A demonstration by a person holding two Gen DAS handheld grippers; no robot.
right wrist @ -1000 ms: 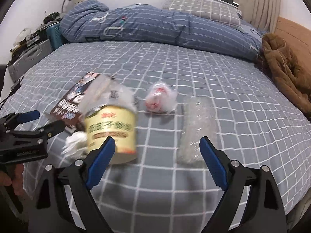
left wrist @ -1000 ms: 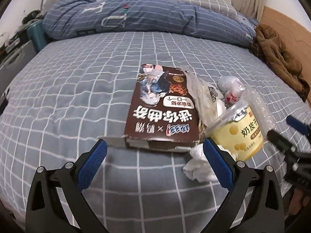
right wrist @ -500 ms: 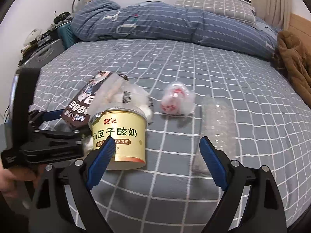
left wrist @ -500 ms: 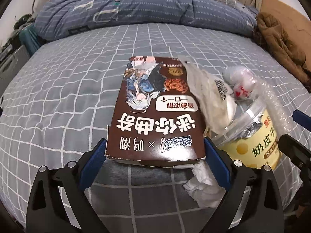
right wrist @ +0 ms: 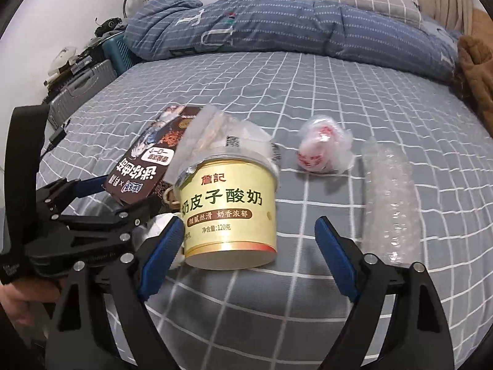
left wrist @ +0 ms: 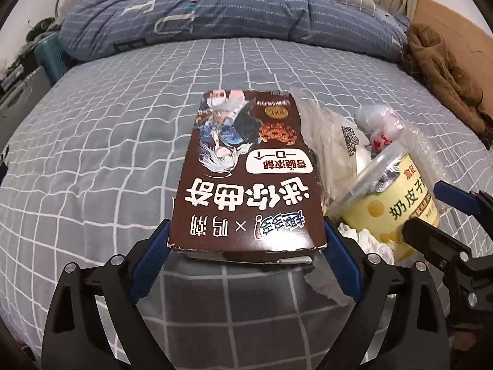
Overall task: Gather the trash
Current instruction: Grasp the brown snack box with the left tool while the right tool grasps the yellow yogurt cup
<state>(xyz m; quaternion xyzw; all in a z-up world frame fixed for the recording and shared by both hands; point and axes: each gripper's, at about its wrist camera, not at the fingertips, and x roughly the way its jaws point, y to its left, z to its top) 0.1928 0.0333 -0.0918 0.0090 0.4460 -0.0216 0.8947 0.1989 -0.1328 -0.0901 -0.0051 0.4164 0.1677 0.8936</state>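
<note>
A brown cookie box [left wrist: 249, 178] lies on the checked bed, its near end between my left gripper's [left wrist: 246, 246] open jaws, both pads at its sides; contact is unclear. In the right wrist view the box [right wrist: 144, 166] and left gripper [right wrist: 123, 197] sit at the left. A yellow yogurt cup [right wrist: 229, 212] stands just ahead of my right gripper [right wrist: 249, 237], which is open and empty. The cup also shows in the left wrist view [left wrist: 391, 203]. A clear wrapper [right wrist: 215, 135], white tissue [left wrist: 369, 240], a crumpled bag [right wrist: 320, 151] and a flattened clear bottle [right wrist: 391, 197] lie around it.
A rolled blue quilt [left wrist: 231, 21] and a pillow lie at the far end of the bed. A brown coat [left wrist: 446, 71] lies at the right edge. Suitcases and a teal crate [right wrist: 92, 74] stand beside the bed on the left.
My left gripper moved forward until the box's near end sits between its jaws. My right gripper moved closer to the yogurt cup. Both jaws stayed wide.
</note>
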